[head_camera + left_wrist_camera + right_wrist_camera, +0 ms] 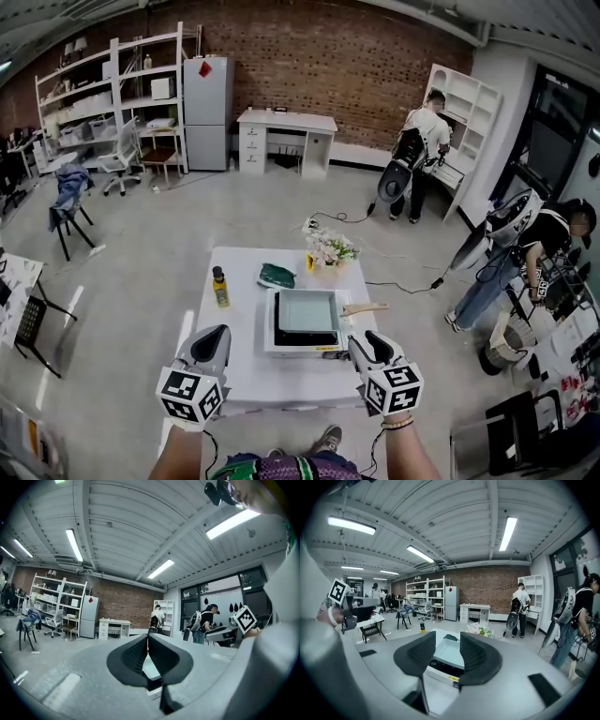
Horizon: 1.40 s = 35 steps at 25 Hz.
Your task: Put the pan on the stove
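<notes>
At the lower left of the head view, the left gripper (217,330) is held over the near left part of the white table (246,380). It is pointed forward and away from the body, with its marker cube nearest the camera and a bare forearm (178,457) reaching up from the bottom edge. In the left gripper view its jaws (147,641) are seen pressed together at the tips, with nothing held between them.

Further up on the left side of the table, a yellow bottle (220,287) stands upright, and a green cloth (277,276) lies just to its right. At the middle of the table the stove (298,339) is seen. The pan (307,311), square and pale green, is set flat on top of it, with its wooden handle (366,308) pointing to the right. A bunch of flowers (330,249) stands at the far edge, behind the stove.

At the lower right, the right gripper (361,339) is held just beside the stove's near right corner and angled slightly inward, with its forearm (406,452) below it. In the right gripper view its jaws (447,644) are seen standing well apart and empty. The pan (450,648) shows in the gap beyond them, untouched.
</notes>
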{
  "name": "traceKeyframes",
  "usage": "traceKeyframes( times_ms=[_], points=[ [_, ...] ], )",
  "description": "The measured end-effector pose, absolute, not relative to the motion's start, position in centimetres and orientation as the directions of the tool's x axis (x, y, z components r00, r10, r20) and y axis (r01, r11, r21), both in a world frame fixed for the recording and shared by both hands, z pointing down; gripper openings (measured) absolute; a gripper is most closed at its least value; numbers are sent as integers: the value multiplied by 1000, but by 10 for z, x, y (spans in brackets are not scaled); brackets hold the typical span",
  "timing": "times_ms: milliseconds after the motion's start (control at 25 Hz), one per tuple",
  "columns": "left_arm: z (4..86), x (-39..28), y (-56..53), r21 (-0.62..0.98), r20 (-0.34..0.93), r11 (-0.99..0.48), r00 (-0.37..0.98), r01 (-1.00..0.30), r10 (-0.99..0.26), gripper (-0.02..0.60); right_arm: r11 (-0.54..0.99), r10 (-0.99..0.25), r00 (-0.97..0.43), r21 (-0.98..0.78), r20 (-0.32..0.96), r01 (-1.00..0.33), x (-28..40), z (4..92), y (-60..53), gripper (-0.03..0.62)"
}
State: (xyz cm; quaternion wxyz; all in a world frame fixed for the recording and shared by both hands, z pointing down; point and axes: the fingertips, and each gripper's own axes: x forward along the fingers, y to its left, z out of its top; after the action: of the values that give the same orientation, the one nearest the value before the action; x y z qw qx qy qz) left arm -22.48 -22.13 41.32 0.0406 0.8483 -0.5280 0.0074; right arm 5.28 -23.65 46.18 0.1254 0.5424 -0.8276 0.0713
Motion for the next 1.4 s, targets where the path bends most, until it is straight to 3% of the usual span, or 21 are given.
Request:
traceKeyframes(
  times_ms=[880,1400],
  points=[
    [375,-150,-205,56,-8,-466,466,-883,-885,18,389,-916,-388,-5,102,-921,86,381,-229,149],
    [368,-140,-196,33,-25,-432,431,-901,-902,18,389,-918,-388,-9,77,-921,107,384,-220,86]
  ],
)
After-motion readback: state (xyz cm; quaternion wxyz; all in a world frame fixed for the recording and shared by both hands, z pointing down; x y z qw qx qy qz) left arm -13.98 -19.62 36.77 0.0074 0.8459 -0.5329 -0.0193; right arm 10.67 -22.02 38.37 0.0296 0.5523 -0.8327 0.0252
